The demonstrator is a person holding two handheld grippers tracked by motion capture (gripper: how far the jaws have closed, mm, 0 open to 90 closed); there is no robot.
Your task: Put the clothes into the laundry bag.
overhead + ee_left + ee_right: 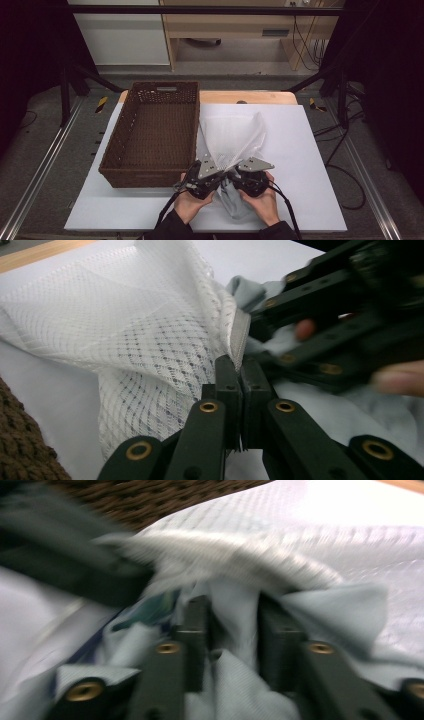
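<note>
Work in hand: stuffing a pale blue cloth (234, 202) into a white mesh bag (232, 135).

The mesh bag lies on the white desk (305, 165) just right of the brown wicker basket (150, 137), its mouth toward the person. The cloth sits at the near end of the bag, between the 2 hands, bunched at the mouth.

Left gripper (241, 371): jaws fully closed, pinching the bag's thick rim (240, 337) and holding the mouth up.

Right gripper (232, 625): jaws partly open with a fold of the cloth standing between them; the right gripper view is blurred, so whether the pads press on the fold cannot be told.

Progress, as judged: partway. The bag is open and held, and some cloth seems to be past the rim, but a good lump lies outside near the hands. Left to do: push the rest in and free the rim. The basket is empty.
</note>
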